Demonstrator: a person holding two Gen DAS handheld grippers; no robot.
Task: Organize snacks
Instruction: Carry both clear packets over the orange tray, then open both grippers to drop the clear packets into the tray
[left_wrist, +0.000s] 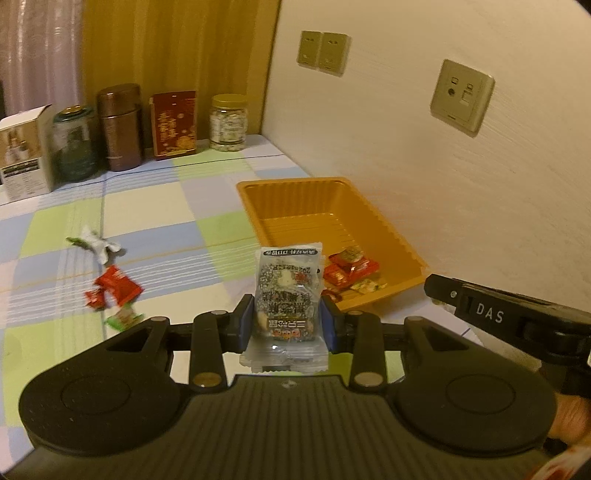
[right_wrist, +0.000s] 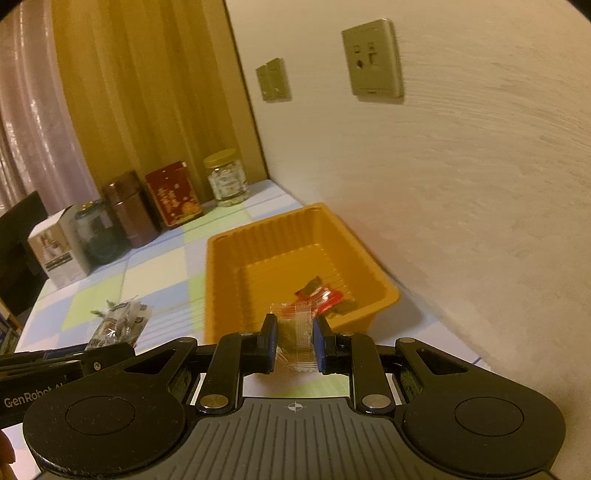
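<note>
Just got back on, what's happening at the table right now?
A person is sorting snacks with a gripper in each hand. The left gripper is shut on a black-and-white snack packet, and the right gripper is shut on a small clear packet. Both are near the orange tray, which already holds a few red wrappers. More loose snacks lie on the checked cloth.

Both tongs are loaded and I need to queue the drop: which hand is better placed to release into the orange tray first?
Right, probably. Its tongs hold a clear packet at the orange tray near rim; the left tongs with the sesame snack sit farther back.
</note>
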